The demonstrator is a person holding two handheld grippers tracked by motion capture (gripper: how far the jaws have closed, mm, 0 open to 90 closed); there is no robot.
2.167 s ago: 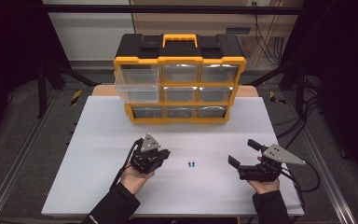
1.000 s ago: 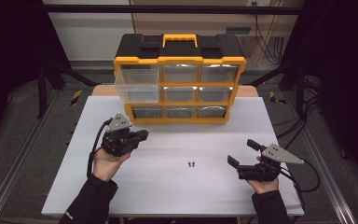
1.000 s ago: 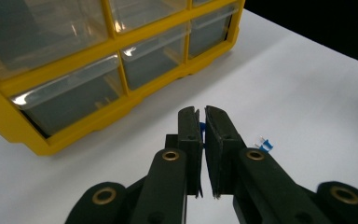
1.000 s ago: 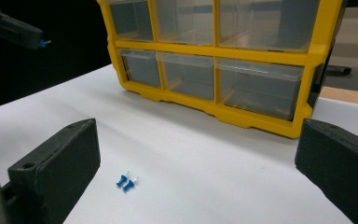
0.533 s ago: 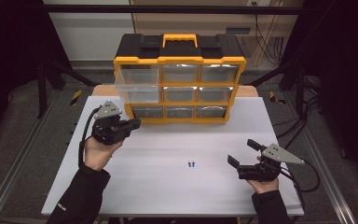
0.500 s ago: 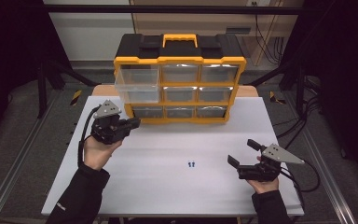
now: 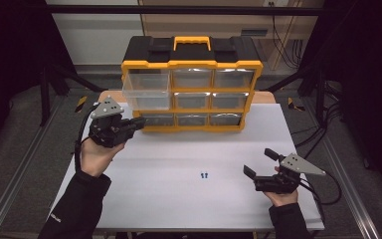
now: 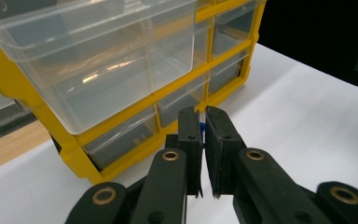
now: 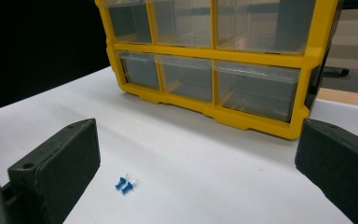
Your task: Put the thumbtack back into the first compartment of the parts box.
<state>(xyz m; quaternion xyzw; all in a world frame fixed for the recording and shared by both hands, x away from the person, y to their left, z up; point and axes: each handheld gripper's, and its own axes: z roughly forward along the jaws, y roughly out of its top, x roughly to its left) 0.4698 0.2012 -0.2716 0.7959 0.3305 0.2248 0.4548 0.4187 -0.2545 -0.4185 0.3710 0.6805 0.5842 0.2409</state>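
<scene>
blue pin [image 8: 202,127] pinched between near-closed jaws of left gripper [image 7: 138,123], just below open top-left drawer [image 7: 145,89] | right gripper [image 7: 261,163] wide apart, empty, near-right | two pins [image 7: 203,175] mid-table | risk: tiny pin slips from grip before clearing drawer rim

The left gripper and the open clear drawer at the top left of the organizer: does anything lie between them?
No. In the left gripper view, the left gripper, pinching a small blue thing, faces the open drawer across open air; below is bare white table.
</scene>
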